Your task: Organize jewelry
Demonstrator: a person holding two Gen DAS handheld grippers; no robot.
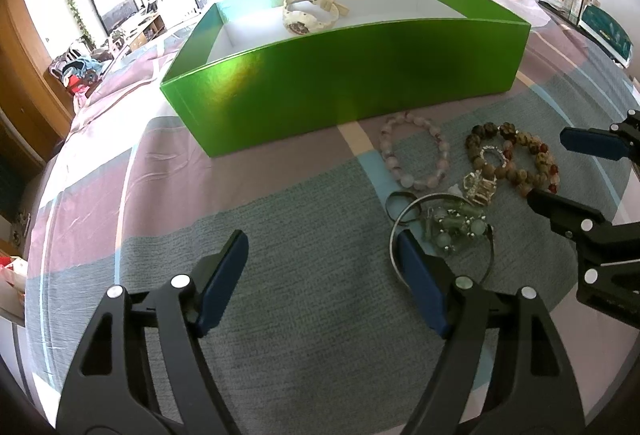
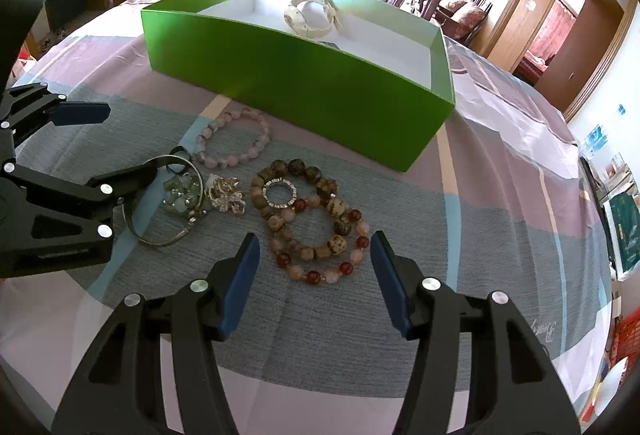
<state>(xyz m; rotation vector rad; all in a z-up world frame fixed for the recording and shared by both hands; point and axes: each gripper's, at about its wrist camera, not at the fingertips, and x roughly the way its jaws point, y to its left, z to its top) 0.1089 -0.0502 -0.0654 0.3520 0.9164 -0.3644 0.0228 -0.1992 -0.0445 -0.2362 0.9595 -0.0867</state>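
Left gripper (image 1: 320, 255) fingers apart, metal bangle (image 1: 442, 237) touching its right finger. Right gripper (image 2: 316, 259) fingers apart, red-and-pink bead bracelet (image 2: 324, 255) lying between the tips.

The green box (image 1: 352, 75) is standing at 12 o'clock, and its tall near wall is blocking a straight low path; only from above the open top is giving entry. Inside, the white watch (image 1: 310, 13) is taking the far middle, while the white floor (image 2: 404, 53) at 1 o'clock in the right wrist view is lying free. On the tablecloth (image 1: 248, 203), bare cloth is spreading from 9 to 11 o'clock in the left wrist view. At 1 to 3 o'clock there the jewelry pile (image 1: 472, 187) is crowding the way, with pieces touching each other, and the right gripper (image 1: 556, 171) is standing over its far edge, with its jaws apart
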